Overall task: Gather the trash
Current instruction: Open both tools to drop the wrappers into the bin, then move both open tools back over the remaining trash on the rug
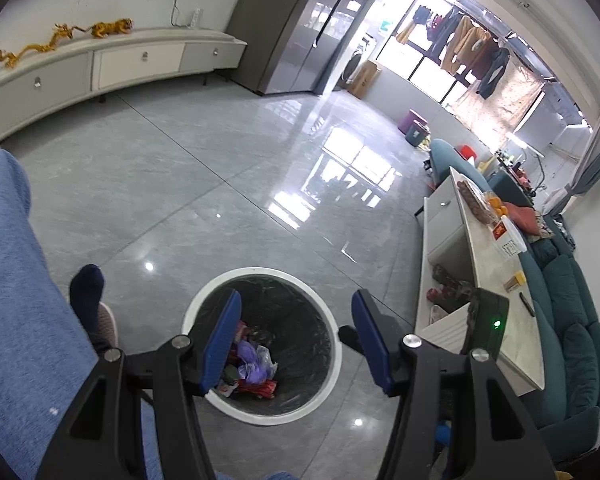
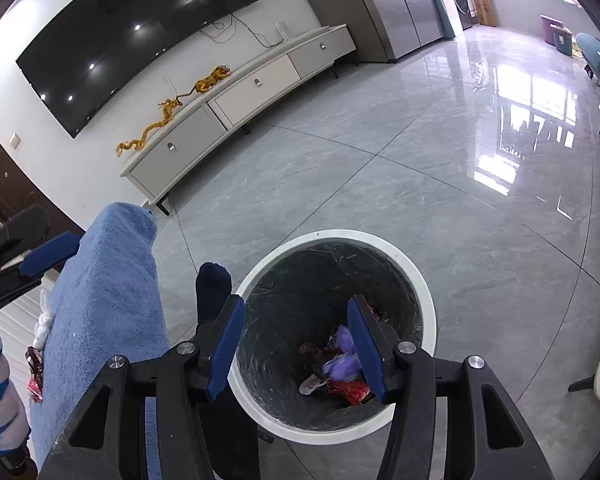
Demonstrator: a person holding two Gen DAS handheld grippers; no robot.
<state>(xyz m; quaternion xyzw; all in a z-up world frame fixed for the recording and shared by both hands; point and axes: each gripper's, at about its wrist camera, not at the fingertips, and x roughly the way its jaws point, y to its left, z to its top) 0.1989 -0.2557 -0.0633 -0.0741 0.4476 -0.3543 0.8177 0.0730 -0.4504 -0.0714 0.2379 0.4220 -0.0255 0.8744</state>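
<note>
A round white-rimmed trash bin (image 1: 327,312) with a black liner stands on the grey tiled floor. Inside lies trash (image 1: 252,368): purple plastic, red wrappers and paper. My left gripper (image 1: 296,344) is open and empty, hovering above the bin's mouth. In the right wrist view the same bin (image 2: 424,276) holds the purple and red trash (image 2: 340,372). My right gripper (image 2: 296,348) is open and empty, also above the bin. The left gripper's blue finger (image 2: 48,258) shows at the far left of the right wrist view.
The person's blue-trousered leg (image 1: 16,300) and dark-socked foot (image 1: 86,286) are left of the bin. A low white coffee table (image 1: 484,276) with snacks and a teal sofa (image 1: 572,320) stand to the right. A white TV cabinet (image 2: 236,96) lines the far wall.
</note>
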